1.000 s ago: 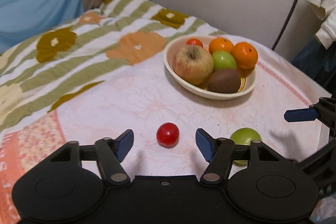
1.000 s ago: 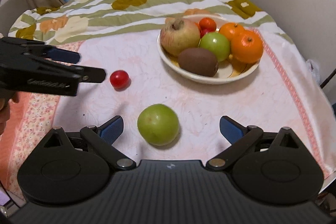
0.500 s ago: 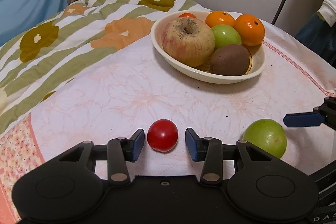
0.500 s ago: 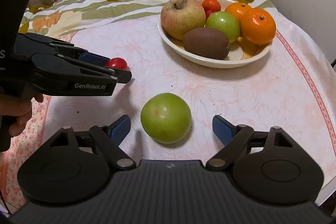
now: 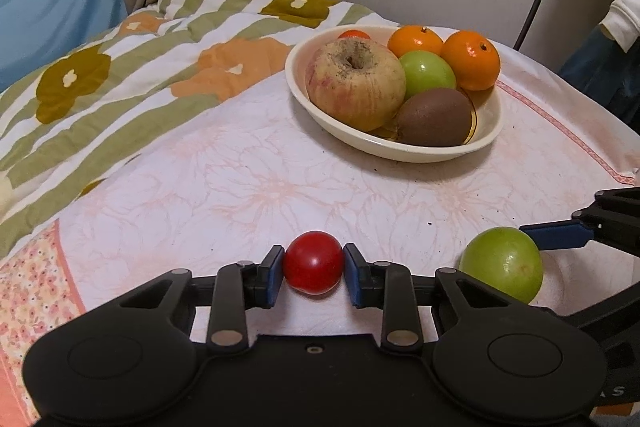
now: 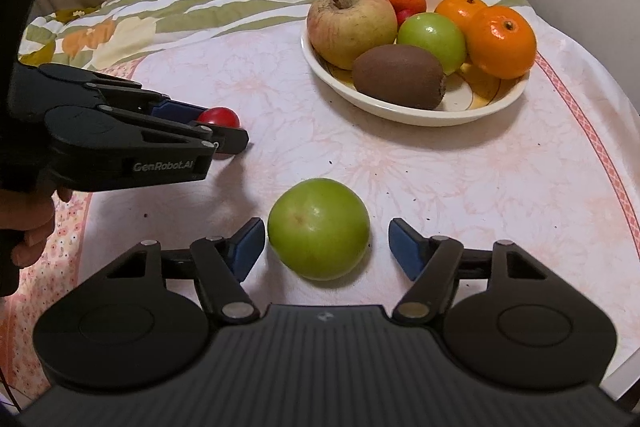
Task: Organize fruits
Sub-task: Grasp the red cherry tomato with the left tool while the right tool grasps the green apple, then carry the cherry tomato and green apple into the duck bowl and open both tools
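My left tongs pinch the tomato on the tabletop. My right tongs spread wide around the green fruit, not touching.

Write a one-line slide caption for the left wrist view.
Left gripper shut on a red tomato, bowl of fruit beyond.
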{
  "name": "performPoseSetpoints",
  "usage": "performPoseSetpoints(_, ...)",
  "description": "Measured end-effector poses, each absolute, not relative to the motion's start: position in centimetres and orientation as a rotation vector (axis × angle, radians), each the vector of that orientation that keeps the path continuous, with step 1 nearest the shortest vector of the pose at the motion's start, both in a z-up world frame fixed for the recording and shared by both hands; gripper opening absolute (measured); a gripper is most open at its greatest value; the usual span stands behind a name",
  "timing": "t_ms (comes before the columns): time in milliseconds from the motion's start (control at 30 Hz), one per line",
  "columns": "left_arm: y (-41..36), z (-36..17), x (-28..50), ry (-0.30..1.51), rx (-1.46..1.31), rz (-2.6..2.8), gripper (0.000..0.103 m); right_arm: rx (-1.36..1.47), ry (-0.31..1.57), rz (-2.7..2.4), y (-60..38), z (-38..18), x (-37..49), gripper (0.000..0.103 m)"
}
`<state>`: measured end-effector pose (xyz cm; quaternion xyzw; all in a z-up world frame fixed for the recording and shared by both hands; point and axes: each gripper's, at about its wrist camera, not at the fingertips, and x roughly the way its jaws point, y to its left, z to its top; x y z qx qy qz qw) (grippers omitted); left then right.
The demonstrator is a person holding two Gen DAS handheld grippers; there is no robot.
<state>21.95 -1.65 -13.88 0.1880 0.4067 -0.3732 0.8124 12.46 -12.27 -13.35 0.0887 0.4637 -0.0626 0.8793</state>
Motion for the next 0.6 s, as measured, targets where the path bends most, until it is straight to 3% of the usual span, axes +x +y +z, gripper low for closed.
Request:
performPoseSetpoints(267,-1.2,-13.4,21.6,0.865,0.394,-0.781,0.035,0.186,0.982,-0.114,-12.2,-13.7,12.9,0.07)
performPoseSetpoints(600,-0.7,-12.6,21.0,0.858,0.376,-0.749,0.035,0.184,0.953,-0.118,-12.4,-13.2,12.5,0.07)
